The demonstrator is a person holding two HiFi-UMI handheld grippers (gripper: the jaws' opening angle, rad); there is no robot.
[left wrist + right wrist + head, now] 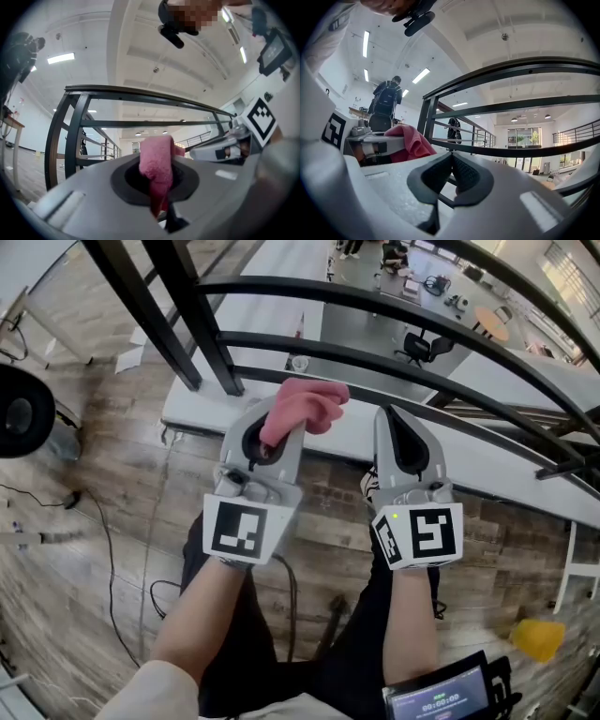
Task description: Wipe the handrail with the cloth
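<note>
Nearest, the person's forearms reach out over dark trousers, one tool in each hand. The left gripper (pixel 277 427) has its jaws pinched on the cloth (pixel 305 407), a pink, towel-like rag. Its lower end is caught deep between the pads, and the rest stands up and flops past the tips in a loose bunch. The right gripper (pixel 452 161), just beside it, is empty, with its jaws pressed together tip to tip.

The cloth looks light, soft and limp, with a nap that should drag a little on metal. It will fold and bunch rather than push, so pressure has to come from the jaws behind it. The hold is low on the rag, which leaves plenty free to wrap over a bar. A hard rub might tug it loose, though, so a firm pinch well into the fabric seems wise. The free gripper could steady the loose end.

Beyond the tips stands the handrail (pixel 140 95), a dark, smooth metal bar topping a railing of lower bars (pixel 375 357). No view shows the cloth touching it; wiping looks not yet begun.

Farther off lie the wood floor (pixel 94 521) and, through the bars, a lower level (pixel 370 326) with desks and chairs.
</note>
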